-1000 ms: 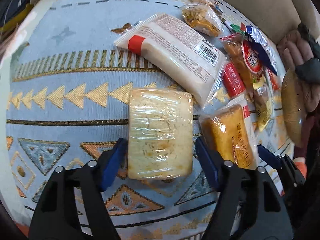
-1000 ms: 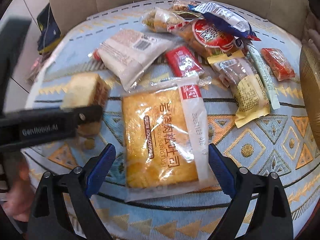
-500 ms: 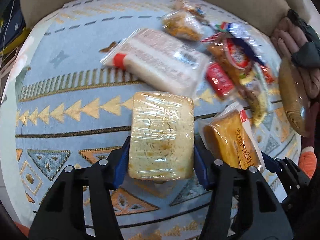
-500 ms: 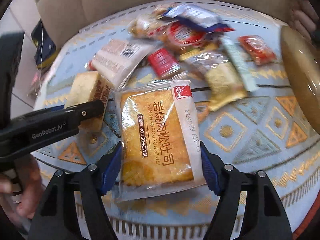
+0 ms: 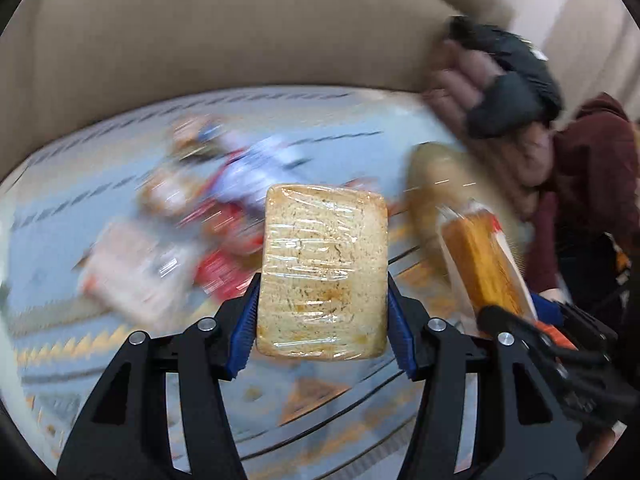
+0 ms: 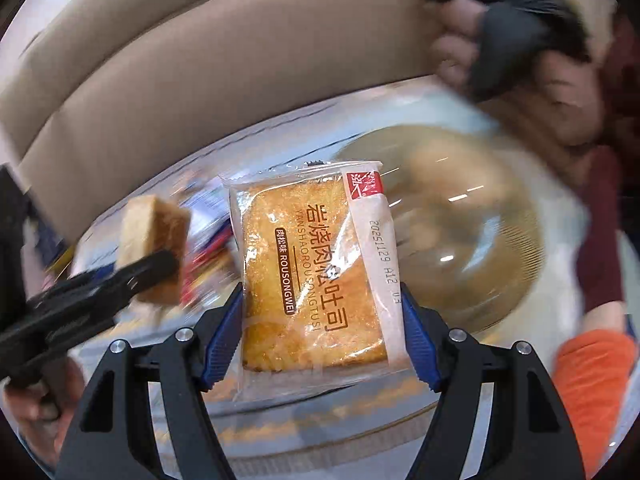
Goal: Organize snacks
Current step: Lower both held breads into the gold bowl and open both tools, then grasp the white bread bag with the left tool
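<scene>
Above the table, left gripper [image 5: 322,316]: we squeeze the wrapped bread slice [image 5: 324,272].
Right gripper [image 6: 322,328]: we squeeze the toast packet [image 6: 316,276] (a glass bowl [image 6: 500,248] sits behind).

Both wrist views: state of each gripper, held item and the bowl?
left gripper: shut on the wrapped bread slice
wrapped bread slice: lifted, sealed in film
right gripper: shut on the toast packet
toast packet: lifted, unopened
amber glass bowl: on the table, held by a gloved hand; contents blurred
</scene>
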Demonstrator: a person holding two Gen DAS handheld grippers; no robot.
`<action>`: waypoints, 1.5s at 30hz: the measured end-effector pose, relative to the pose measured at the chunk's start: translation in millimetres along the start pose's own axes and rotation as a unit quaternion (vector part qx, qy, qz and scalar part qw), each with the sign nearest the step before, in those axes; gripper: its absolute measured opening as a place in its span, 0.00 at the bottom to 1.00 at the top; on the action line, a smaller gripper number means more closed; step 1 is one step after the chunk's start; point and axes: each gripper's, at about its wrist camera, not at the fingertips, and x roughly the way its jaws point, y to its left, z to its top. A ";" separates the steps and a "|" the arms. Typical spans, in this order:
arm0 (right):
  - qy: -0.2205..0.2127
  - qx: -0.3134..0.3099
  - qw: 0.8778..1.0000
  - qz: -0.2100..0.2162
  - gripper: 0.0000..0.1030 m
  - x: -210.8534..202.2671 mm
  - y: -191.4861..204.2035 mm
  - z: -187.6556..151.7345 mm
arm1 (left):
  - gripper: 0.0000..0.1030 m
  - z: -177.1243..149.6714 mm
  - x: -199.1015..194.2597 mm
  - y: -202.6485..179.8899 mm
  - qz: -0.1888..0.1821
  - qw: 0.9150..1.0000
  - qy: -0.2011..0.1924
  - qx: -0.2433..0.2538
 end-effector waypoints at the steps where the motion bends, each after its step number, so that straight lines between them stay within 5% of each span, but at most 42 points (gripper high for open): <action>1: 0.000 0.000 1.000 0.000 0.68 0.0 0.0 0.0 | 0.55 3.5 3.5 -10.1 -0.013 1.000 0.000 0.006; 11: -0.014 0.070 0.996 -0.060 0.72 25.4 -71.2 23.6 | 0.56 44.9 75.7 -107.3 -0.078 0.994 0.013 0.073; 13: -0.017 0.085 0.995 -0.053 0.73 23.9 -79.0 23.2 | 0.70 51.2 84.3 -112.0 -0.068 0.995 0.002 0.075; 20: -0.021 0.084 0.996 -0.018 0.73 1.2 -69.1 15.6 | 0.71 57.7 56.4 -88.9 -0.063 0.995 -0.017 0.075; 27: -0.024 0.024 0.998 0.058 0.83 -26.1 15.7 8.6 | 0.72 56.0 -26.3 -14.8 -0.030 0.997 -0.060 0.037; 33: 0.007 -0.031 0.993 0.116 0.85 0.3 100.0 -28.8 | 0.85 28.7 -95.9 90.3 0.039 0.994 -0.091 -0.052; 39: 0.047 -0.083 0.989 0.116 0.85 43.4 137.8 -73.6 | 0.84 -17.5 -84.1 196.1 0.085 0.972 -0.036 -0.216; 45: 0.068 -0.089 0.988 0.109 0.85 71.8 127.9 -84.0 | 0.84 -40.2 -40.0 223.8 0.084 0.956 0.007 -0.282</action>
